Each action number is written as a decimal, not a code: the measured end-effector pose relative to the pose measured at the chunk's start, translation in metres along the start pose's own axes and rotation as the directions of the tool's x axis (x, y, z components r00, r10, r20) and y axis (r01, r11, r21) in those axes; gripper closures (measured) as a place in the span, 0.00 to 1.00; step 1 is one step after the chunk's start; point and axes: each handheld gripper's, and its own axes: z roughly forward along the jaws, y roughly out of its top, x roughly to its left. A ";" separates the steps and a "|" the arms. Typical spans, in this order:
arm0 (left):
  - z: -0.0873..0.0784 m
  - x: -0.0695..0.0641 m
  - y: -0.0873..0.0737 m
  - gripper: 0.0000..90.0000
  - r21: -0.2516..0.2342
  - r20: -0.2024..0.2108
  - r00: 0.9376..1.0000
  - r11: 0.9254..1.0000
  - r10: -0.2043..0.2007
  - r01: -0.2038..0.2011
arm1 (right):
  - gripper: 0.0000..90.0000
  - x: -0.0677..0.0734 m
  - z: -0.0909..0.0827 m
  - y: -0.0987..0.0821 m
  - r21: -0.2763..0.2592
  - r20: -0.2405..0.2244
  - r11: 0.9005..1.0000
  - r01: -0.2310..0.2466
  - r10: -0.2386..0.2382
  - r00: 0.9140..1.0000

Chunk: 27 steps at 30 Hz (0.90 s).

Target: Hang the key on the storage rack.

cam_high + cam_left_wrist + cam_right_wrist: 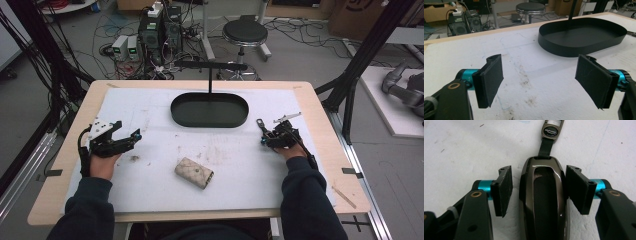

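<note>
- Right gripper (pixel 537 195) straddles the key fob (pixel 544 202) at 3 o'clock on the table (pixel 320 165). Left pad shows a gap; right pad (pixel 576 191) sits at the shell, contact unclear. Not a firm clamp.
- Risk: glossy curved shell squirts out of the pads if they close off-centre.
- Risk: strap tag (pixel 551 130) at 12 o'clock of the fob may snag when lifted.
- Wallet (pixel 194 172) at 6 o'clock, untouched.
- Left gripper (pixel 539 82) at 9 o'clock, jaws wide, empty.
- Tray (pixel 210 110) at 12 o'clock; its post could catch the strap.
</note>
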 end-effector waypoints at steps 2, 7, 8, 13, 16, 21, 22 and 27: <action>0.000 0.000 0.000 0.25 -0.001 0.000 1.000 1.000 -0.001 0.001 | 0.53 0.002 0.000 0.001 0.011 0.016 1.000 -0.009 0.008 1.000; 0.000 0.001 0.000 0.25 0.001 -0.003 1.000 1.000 -0.007 0.007 | 0.56 0.008 -0.003 0.004 0.004 0.029 1.000 -0.001 0.001 1.000; 0.000 0.001 0.000 0.25 0.000 -0.003 1.000 1.000 -0.010 0.010 | 0.56 0.009 -0.006 0.005 -0.016 0.021 1.000 -0.006 0.007 1.000; 0.000 0.001 0.000 0.25 0.000 -0.004 1.000 1.000 -0.009 0.009 | 0.56 0.013 -0.021 0.021 -0.084 0.005 0.996 0.004 -0.003 1.000; -0.001 0.002 0.000 0.25 -0.003 -0.006 1.000 1.000 -0.010 0.010 | 0.56 0.020 -0.040 0.047 -0.170 0.003 0.985 0.024 -0.024 1.000; -0.002 0.003 0.000 0.25 -0.008 -0.007 1.000 1.000 -0.012 0.011 | 0.56 0.030 -0.054 0.077 -0.240 0.020 0.969 0.060 -0.057 0.998; -0.002 0.003 0.000 0.25 -0.009 -0.006 1.000 1.000 -0.013 0.013 | 0.56 0.032 -0.057 0.083 -0.257 0.026 0.964 0.069 -0.064 0.998; -0.002 0.003 0.000 0.25 -0.004 0.000 1.000 1.000 -0.008 0.008 | 0.56 0.039 -0.065 0.112 -0.288 0.032 0.954 0.084 -0.078 0.996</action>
